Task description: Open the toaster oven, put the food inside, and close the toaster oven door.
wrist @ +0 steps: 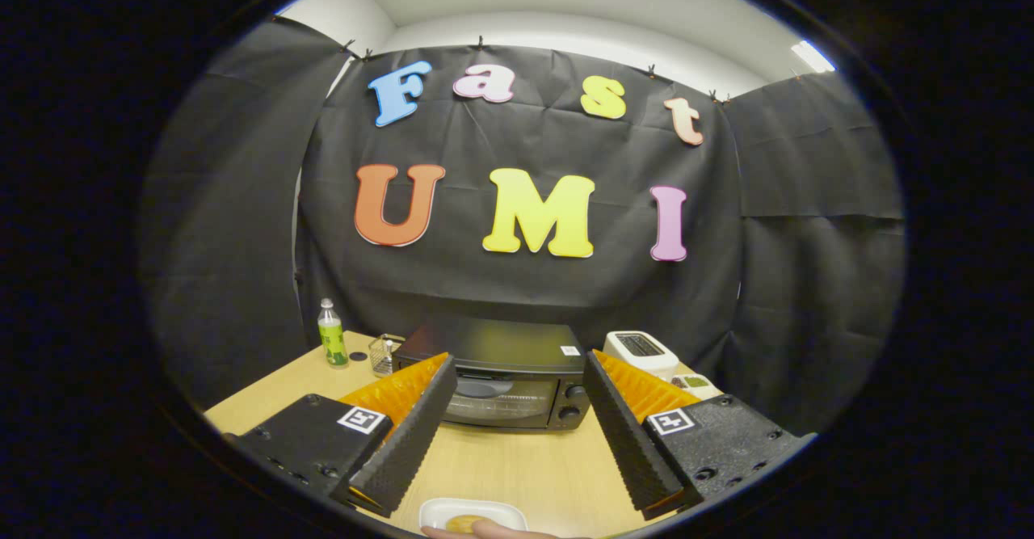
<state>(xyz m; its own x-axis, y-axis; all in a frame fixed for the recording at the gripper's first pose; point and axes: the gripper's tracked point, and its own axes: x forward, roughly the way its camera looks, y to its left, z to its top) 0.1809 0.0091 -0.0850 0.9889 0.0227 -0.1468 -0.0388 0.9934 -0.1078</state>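
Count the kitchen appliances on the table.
2: the black toaster oven, door closed, beyond the open gripper fingers, and a white toaster behind it to the right. Others may be hidden behind the fingers.

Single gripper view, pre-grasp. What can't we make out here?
- Food on the white plate: cut off at the near edge, partly behind a hand; type unclear.
- Toaster oven inside: dark glass door, contents unreadable. Door looks shut.
- Oven sides: hidden behind the open gripper fingers.
- Wire basket beside the bottle: contents too small.
- Items by the white toaster: hidden behind a finger.
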